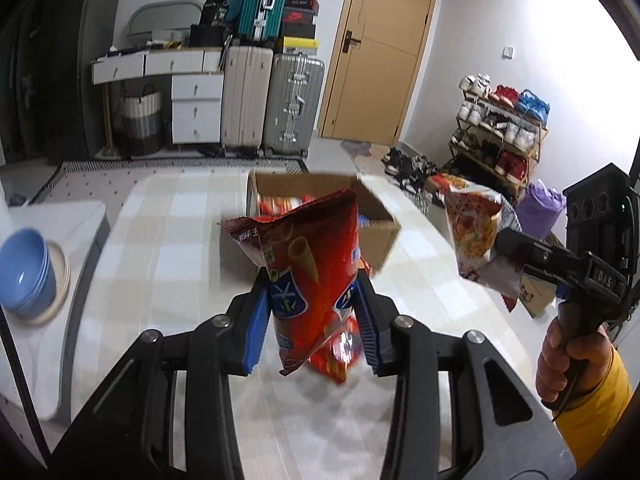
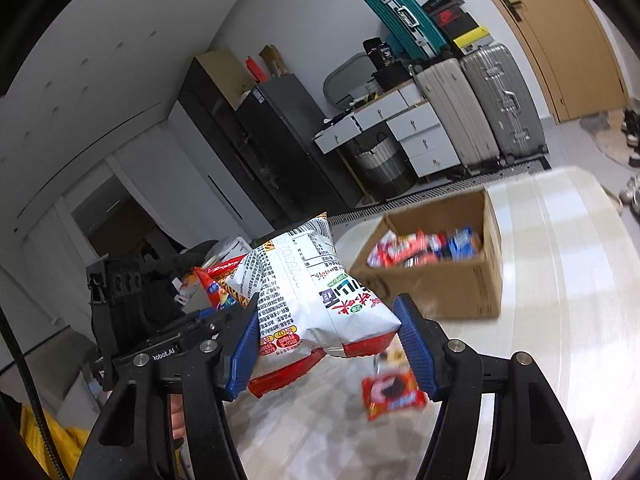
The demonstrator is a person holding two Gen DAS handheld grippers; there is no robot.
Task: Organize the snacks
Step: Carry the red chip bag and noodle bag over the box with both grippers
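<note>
Left wrist view, nearest: the left gripper (image 1: 313, 316) has its blue-padded jaws closed partway against the lower half of a red snack bag (image 1: 308, 276). The bag stands roughly upright between the pads, its crimped top above the fingertips and its bottom corner hanging below them, clear of the table (image 1: 168, 240). Just behind the bag, toward the far end of the table, sits the open cardboard box (image 1: 384, 240), with red packets showing inside.

To the right of the box in this view, the right gripper (image 1: 504, 252) is held in a hand (image 1: 568, 356) with a yellow sleeve. It pinches a white and red noodle packet (image 1: 476, 232), lifted above the table's right edge, beside the box and apart from it.

Right wrist view, nearest: the right gripper (image 2: 324, 344) has its jaws closed partway on the noodle packet (image 2: 316, 300). The packet lies tilted across the pads, printed back facing the camera and its red seam below the fingertips. Beneath the right finger, a small red wrapped snack (image 2: 394, 394) lies flat on the table (image 2: 540, 280), nearer than the box. The cardboard box (image 2: 444, 288) stands beyond the fingertips, holding red and blue packets.

Beyond the box stand suitcases (image 1: 272, 104) and a white drawer unit (image 1: 196, 108). Left of the box, blue bowls (image 1: 28, 272) are stacked.
</note>
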